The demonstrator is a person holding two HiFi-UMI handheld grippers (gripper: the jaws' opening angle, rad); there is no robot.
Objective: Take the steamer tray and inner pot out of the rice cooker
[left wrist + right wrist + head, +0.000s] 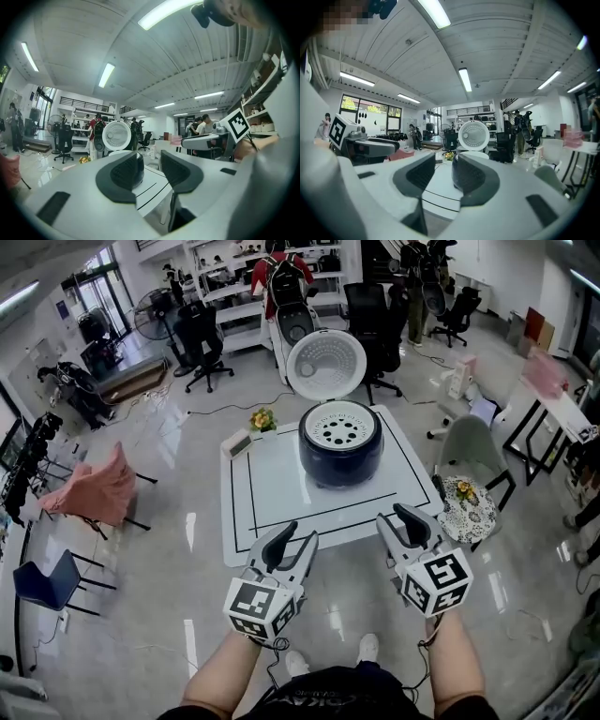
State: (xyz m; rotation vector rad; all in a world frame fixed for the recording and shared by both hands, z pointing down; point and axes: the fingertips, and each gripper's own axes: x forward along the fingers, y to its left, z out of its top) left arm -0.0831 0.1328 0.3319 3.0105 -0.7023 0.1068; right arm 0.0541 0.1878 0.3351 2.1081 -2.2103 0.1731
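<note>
1. The cooker (pixel 339 460) stands on the white counter (pixel 272 493), toward the far side, inside the black line border.
2. The lid (pixel 325 364) stands open and upright behind the cooker body.
3. The tray (pixel 339 426), white and perforated, sits in the cooker's mouth. It covers the inside, so the pot cannot be seen.
4. The left gripper (pixel 295 535) is held at the counter's near edge, pointing toward the cooker and well apart from it. Its jaws stand partly apart with nothing between them.
5. The right gripper (pixel 396 517) is held at the near right corner of the counter, also aimed at the cooker. Its jaws stand partly apart and empty.
6. In the right gripper view, the lid (pixel 473 136) shows above the gap between the jaws.
7. Yellow flowers (pixel 262 419) and a small white box (pixel 236 443) sit at the counter's far left corner.
</note>
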